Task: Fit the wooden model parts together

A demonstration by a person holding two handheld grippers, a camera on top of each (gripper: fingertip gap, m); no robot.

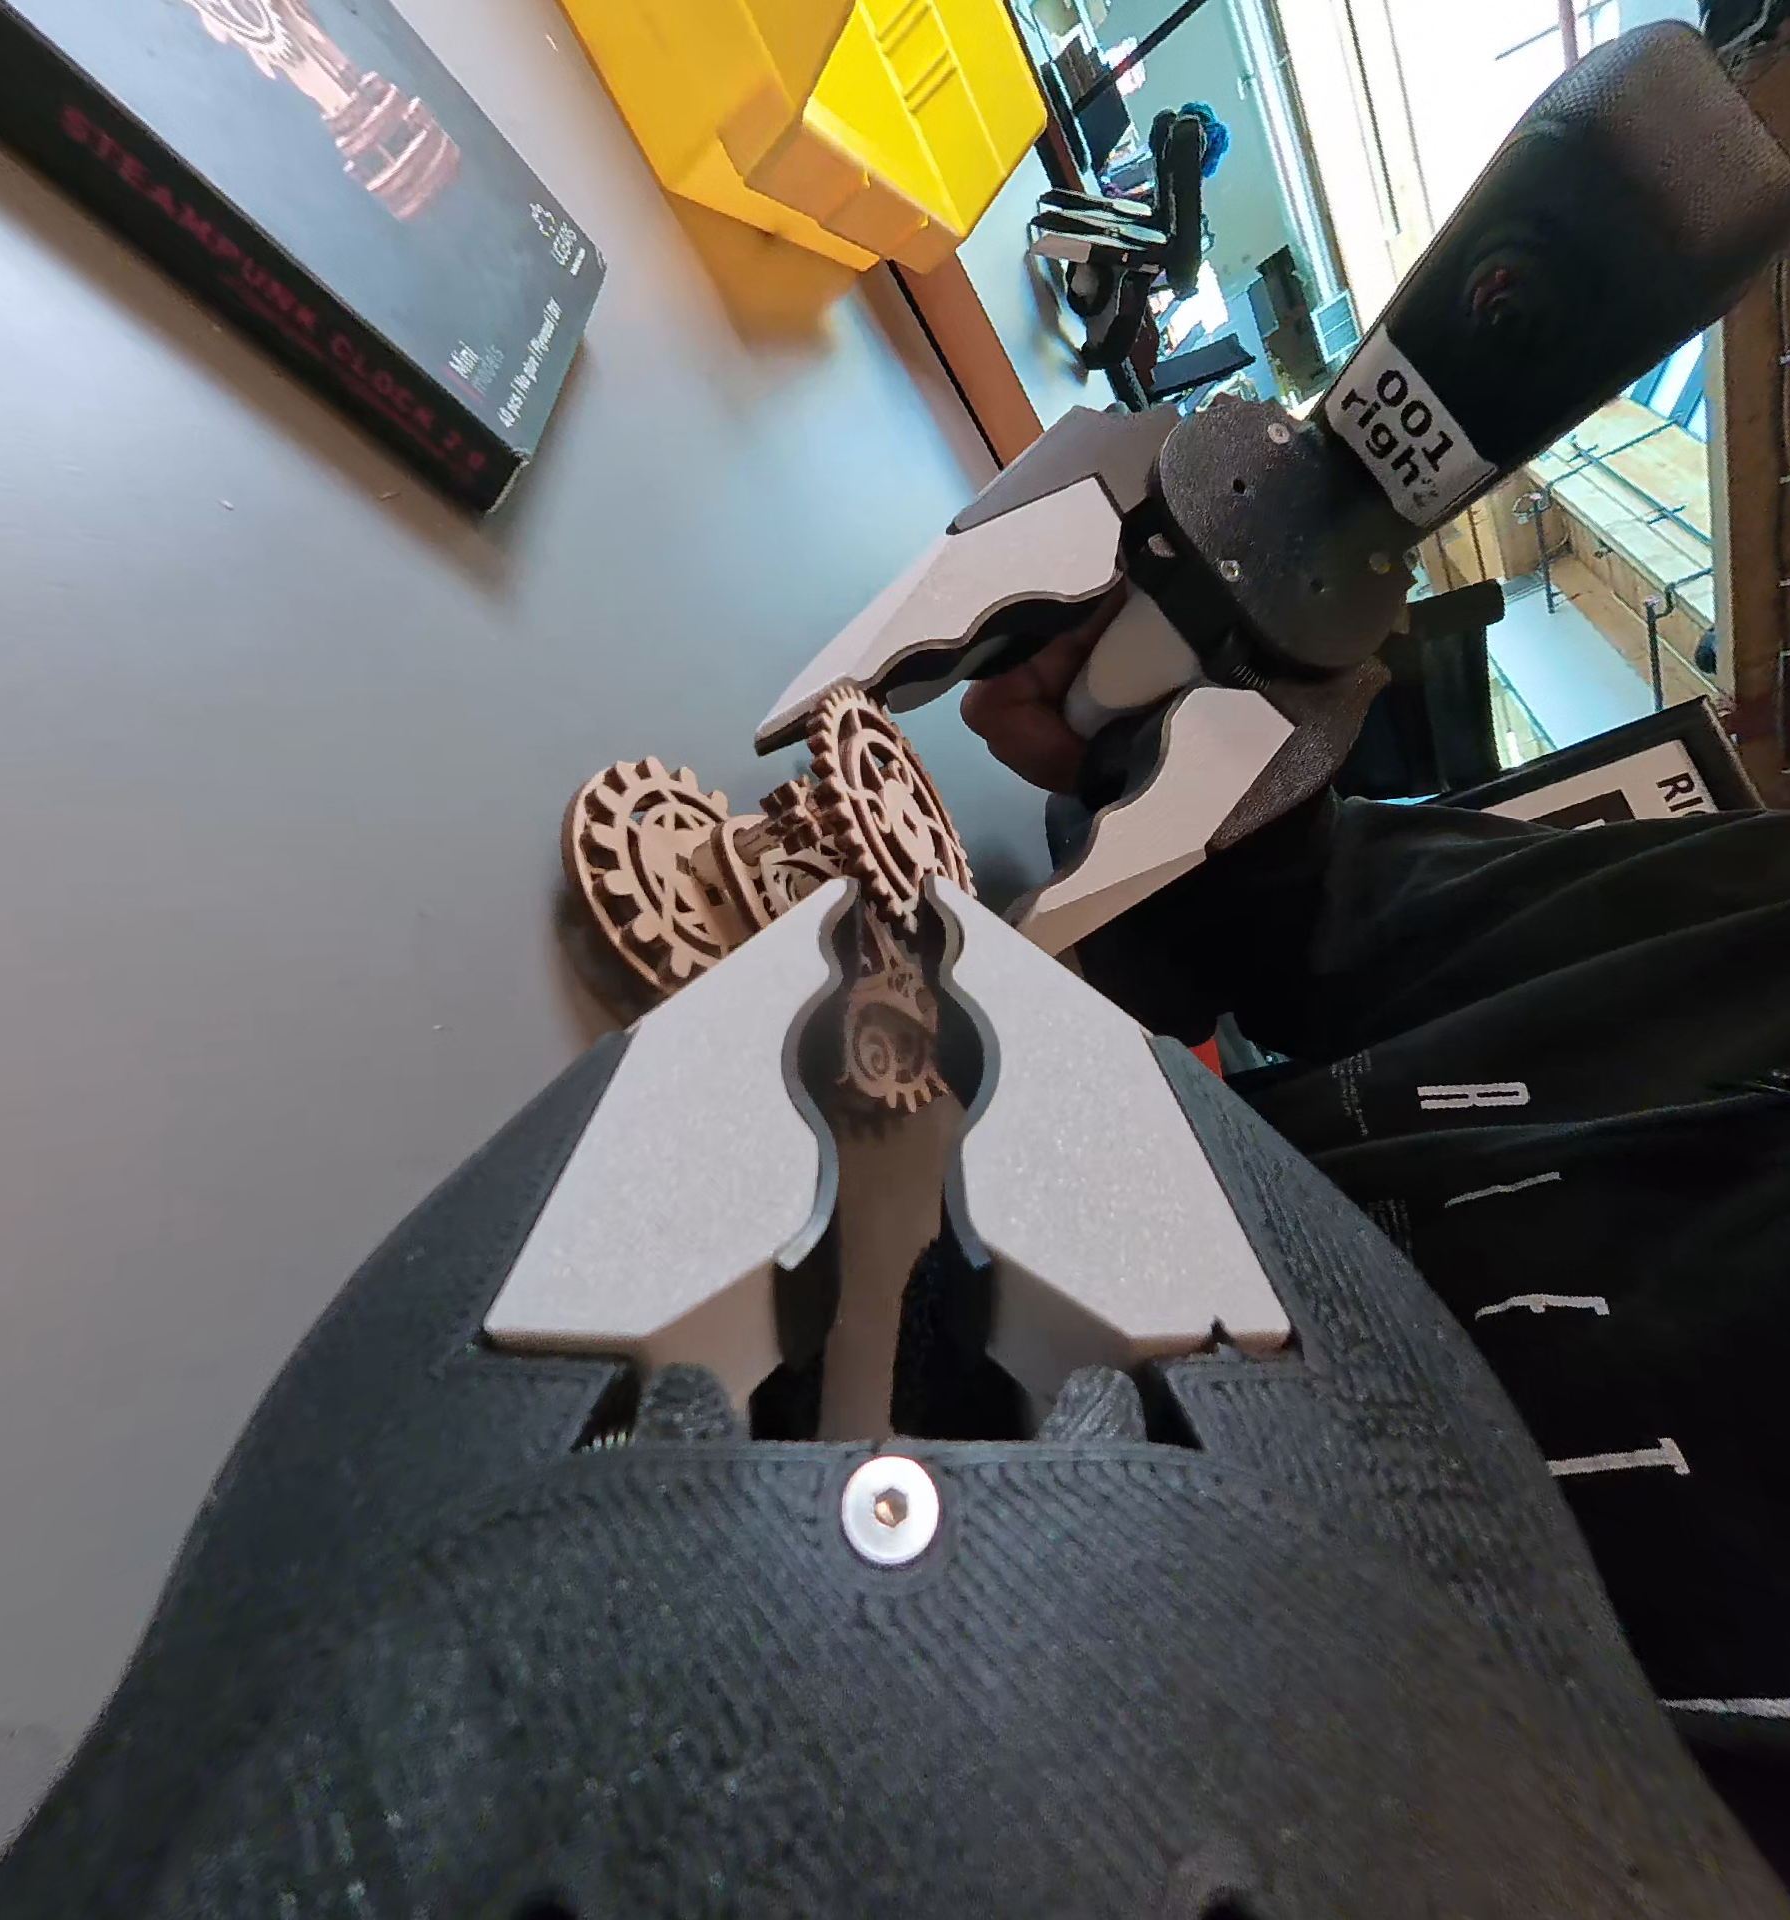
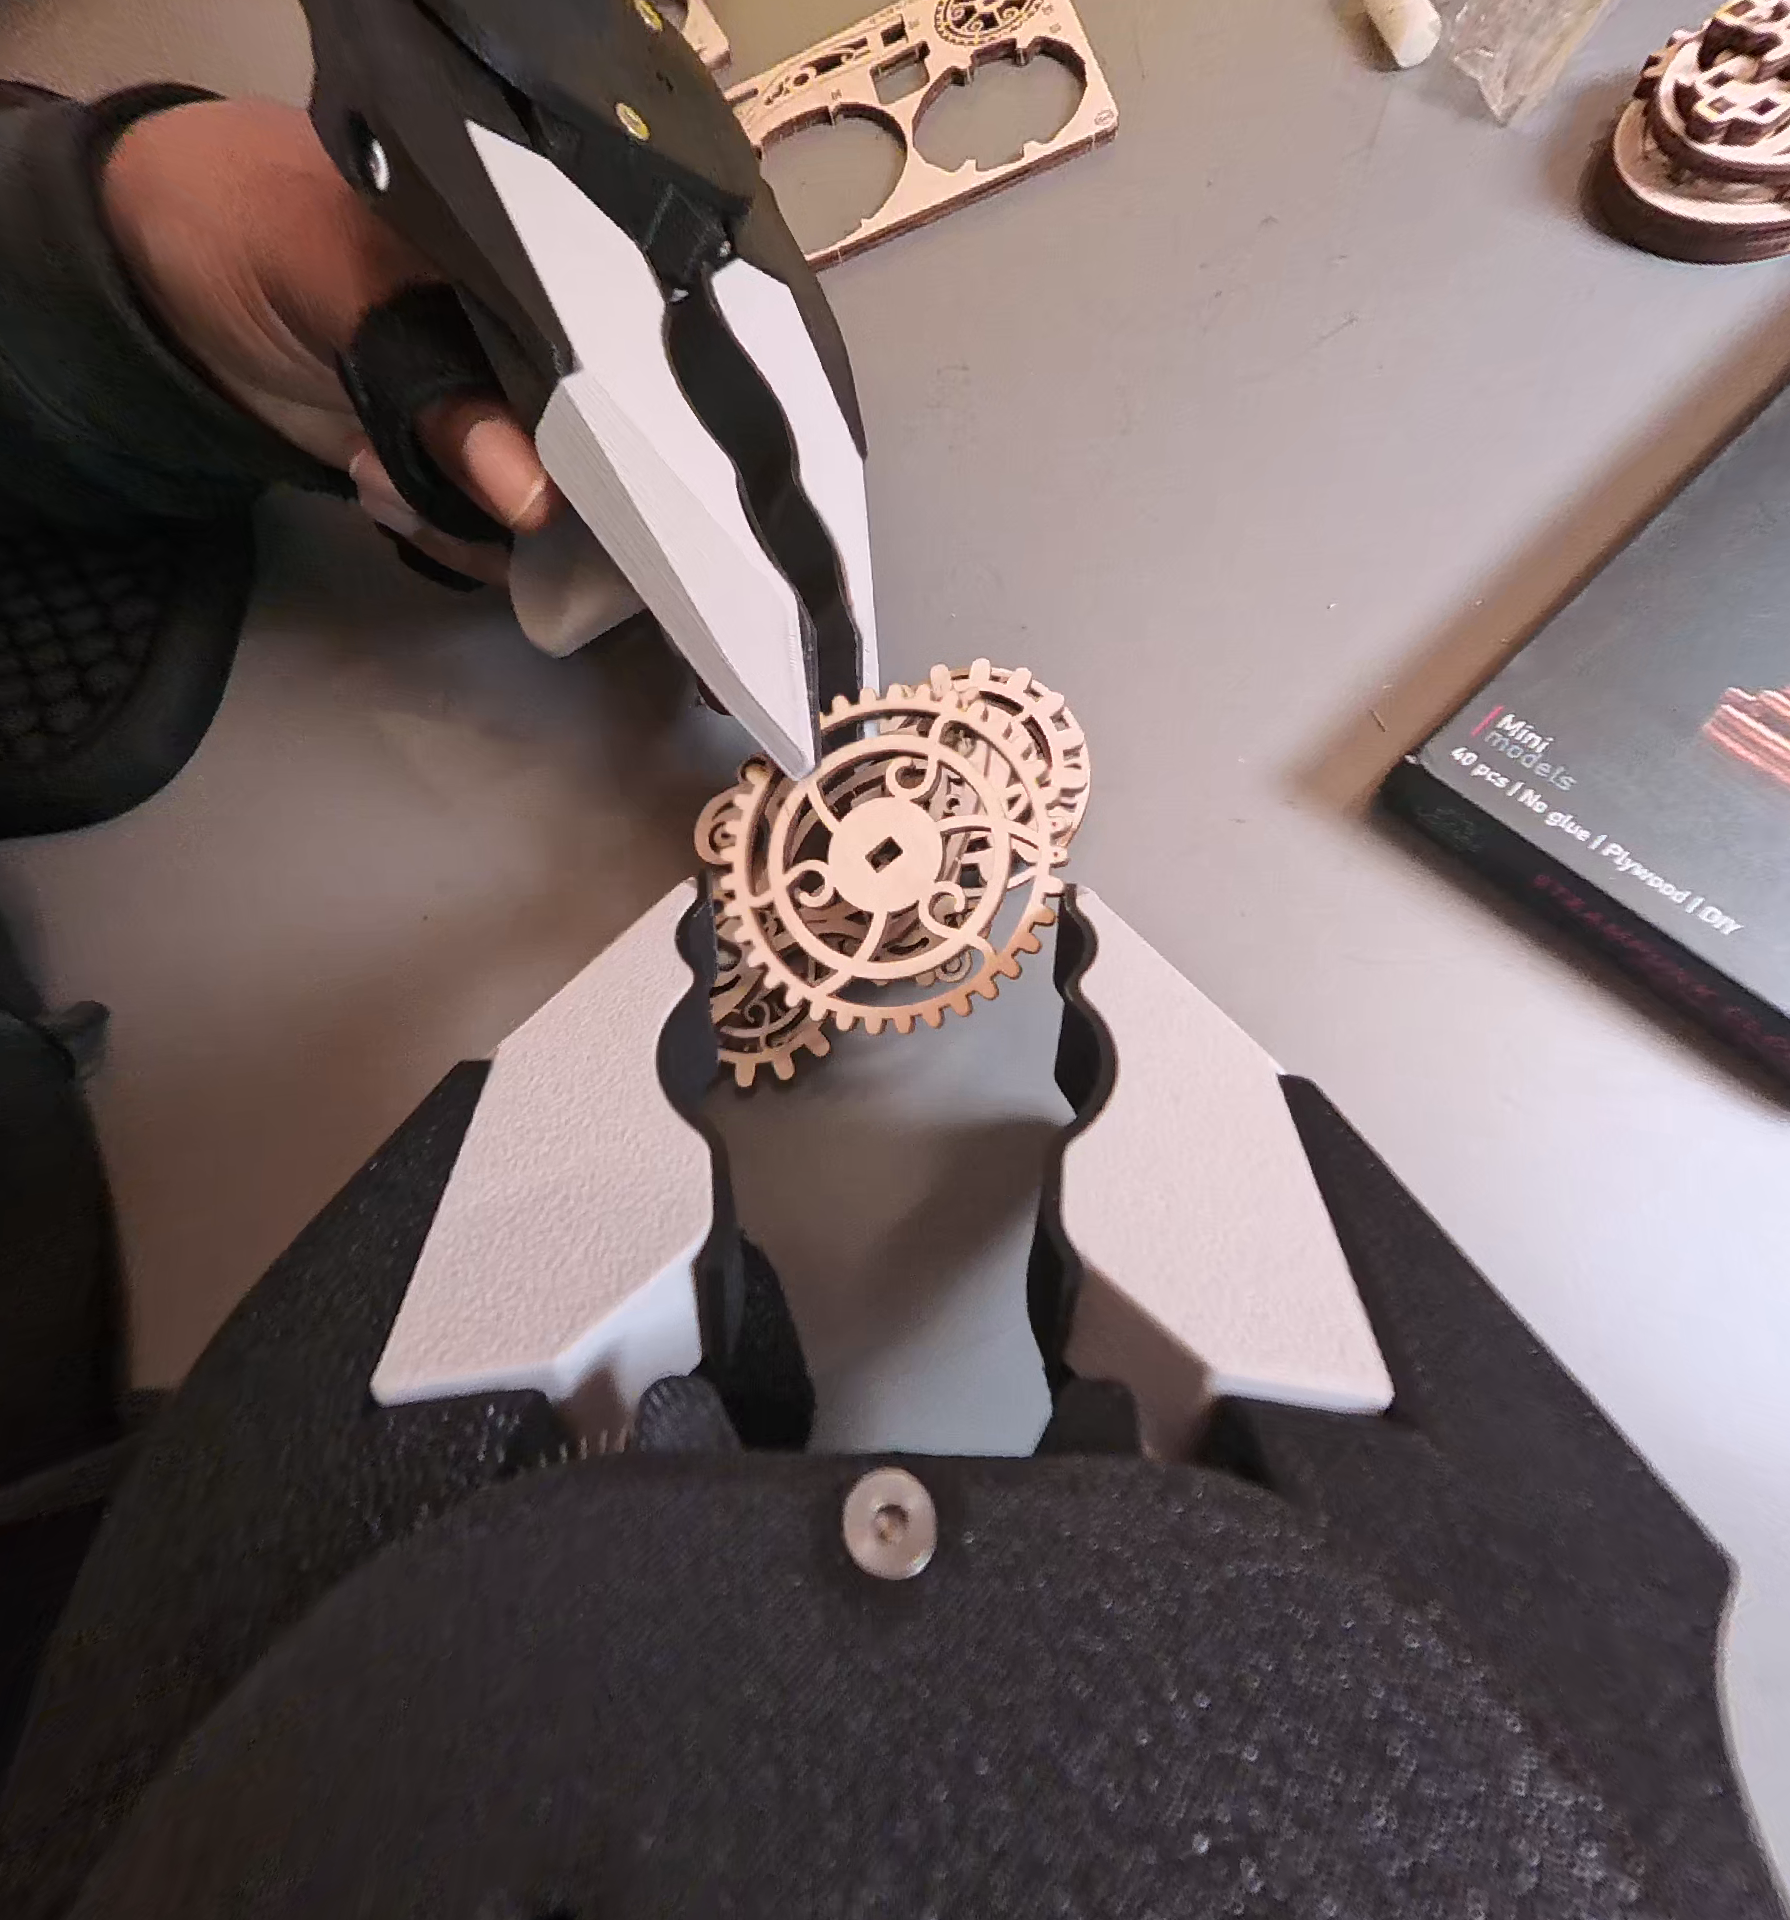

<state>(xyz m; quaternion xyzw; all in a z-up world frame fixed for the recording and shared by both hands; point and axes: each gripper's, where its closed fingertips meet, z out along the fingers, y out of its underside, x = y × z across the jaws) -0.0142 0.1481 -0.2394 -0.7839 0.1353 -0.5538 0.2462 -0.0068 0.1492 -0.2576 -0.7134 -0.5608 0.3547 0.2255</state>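
Note:
A wooden gear assembly (image 2: 891,862), two large toothed wheels joined by a short axle with smaller gears, is held just above the grey table (image 2: 1234,520). My left gripper (image 1: 893,894) is shut on the rim of one large wheel (image 1: 880,790). In the right wrist view it reaches in from the upper left (image 2: 808,753). My right gripper (image 2: 883,899) is open, with its fingers on either side of the front wheel and close to its teeth. It also shows in the left wrist view (image 1: 922,821), straddling that wheel. The far wheel (image 1: 642,862) is free.
A black model box (image 2: 1649,831) lies to the right and shows in the left wrist view (image 1: 278,208). A plywood sheet with cut-out holes (image 2: 922,135) and a round wooden sub-assembly (image 2: 1732,135) lie at the back. Yellow bins (image 1: 818,125) stand at the table's edge.

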